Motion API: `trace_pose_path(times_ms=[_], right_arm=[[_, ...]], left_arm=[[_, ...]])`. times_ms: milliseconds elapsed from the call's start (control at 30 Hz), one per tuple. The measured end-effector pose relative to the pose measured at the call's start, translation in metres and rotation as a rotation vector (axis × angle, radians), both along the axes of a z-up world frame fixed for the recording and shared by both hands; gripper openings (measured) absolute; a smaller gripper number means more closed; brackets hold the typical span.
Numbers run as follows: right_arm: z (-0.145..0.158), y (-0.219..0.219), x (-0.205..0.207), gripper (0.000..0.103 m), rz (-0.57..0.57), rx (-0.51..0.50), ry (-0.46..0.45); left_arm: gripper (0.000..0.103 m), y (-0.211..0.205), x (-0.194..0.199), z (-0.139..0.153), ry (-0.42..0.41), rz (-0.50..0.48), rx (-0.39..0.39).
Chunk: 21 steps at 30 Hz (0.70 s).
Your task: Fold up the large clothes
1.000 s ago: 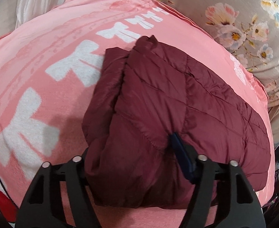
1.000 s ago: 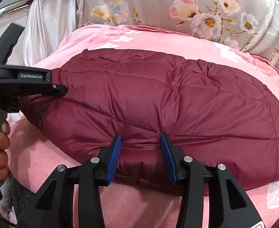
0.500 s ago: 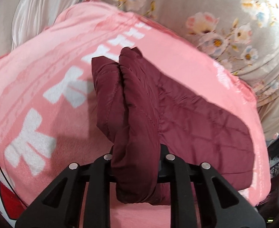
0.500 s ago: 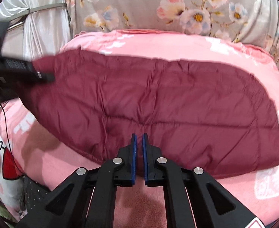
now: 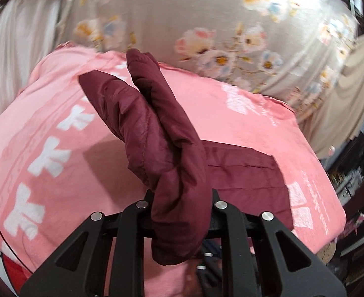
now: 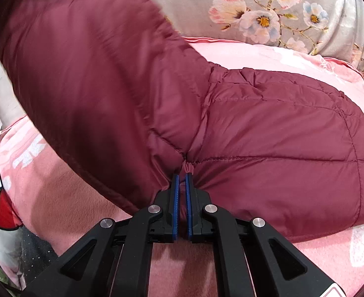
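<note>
A maroon quilted puffer jacket (image 6: 281,128) lies on a pink blanket (image 5: 45,128). My left gripper (image 5: 182,212) is shut on the jacket's left end (image 5: 172,163), which bulges up between its arms and is lifted off the blanket. The fingertips are hidden in the fabric. My right gripper (image 6: 182,180) is shut on the jacket's near edge, its blue pads (image 6: 175,198) pinching a seam. In the right wrist view the lifted left part (image 6: 82,69) rises high and folds toward the right; the right part rests flat.
The pink blanket (image 6: 318,255) with white bow prints covers the bed. A grey floral sheet (image 5: 206,24) lies behind it, white fabric (image 5: 13,61) at far left. A cartoon print (image 6: 1,212) is at the blanket's left edge. Dark furniture (image 5: 360,173) stands at right.
My left gripper has lifted the jacket's left end high off the blanket and swung it toward the right. Both grippers closed on the jacket from open a second ago.
</note>
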State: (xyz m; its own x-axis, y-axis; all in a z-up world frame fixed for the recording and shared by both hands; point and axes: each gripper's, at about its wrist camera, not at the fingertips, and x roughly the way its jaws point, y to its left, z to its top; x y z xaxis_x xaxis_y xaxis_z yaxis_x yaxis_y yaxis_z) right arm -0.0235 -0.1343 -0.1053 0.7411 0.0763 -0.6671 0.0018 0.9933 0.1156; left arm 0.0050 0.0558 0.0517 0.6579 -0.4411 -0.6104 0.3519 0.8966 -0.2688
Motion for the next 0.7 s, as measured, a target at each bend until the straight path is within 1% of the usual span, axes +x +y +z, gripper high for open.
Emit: trace_pose_path(times_ms=[133, 200, 267, 333, 400, 433, 567, 633, 700], right_arm=[[-0.002, -0.005, -0.001, 0.004, 0.013, 0.033, -0.018], [0.001, -0.012, -0.004, 0.004, 0.019, 0.074, -0.018], [0.012, -0.022, -0.012, 0.004, 0.009, 0.116, -0.039], [0.025, -0.036, -0.021, 0.004, -0.016, 0.123, -0.074], [0.030, -0.050, -0.026, 0.004, -0.052, 0.125, -0.085], [0.027, -0.058, -0.025, 0.004, -0.073, 0.130, -0.062], [0.003, -0.068, -0.020, 0.004, -0.087, 0.182, -0.003], [-0.005, -0.070, -0.019, 0.004, -0.084, 0.215, -0.002], [-0.004, -0.075, -0.023, 0.003, -0.078, 0.253, -0.014]], left_arm=[[0.017, -0.028, -0.007, 0.004, -0.020, -0.069, 0.015], [0.017, -0.040, -0.009, 0.004, -0.026, -0.088, 0.023], [0.017, -0.044, -0.009, 0.005, -0.029, -0.092, 0.024], [0.017, -0.042, -0.007, 0.007, -0.030, -0.086, 0.024], [0.017, -0.035, -0.006, 0.009, -0.026, -0.078, 0.019], [0.017, -0.036, -0.005, 0.009, -0.024, -0.074, 0.016], [0.016, -0.039, -0.007, 0.014, -0.024, -0.083, 0.002], [0.016, -0.049, -0.011, 0.016, -0.034, -0.107, 0.010], [0.016, -0.065, -0.015, 0.019, -0.046, -0.142, 0.025]])
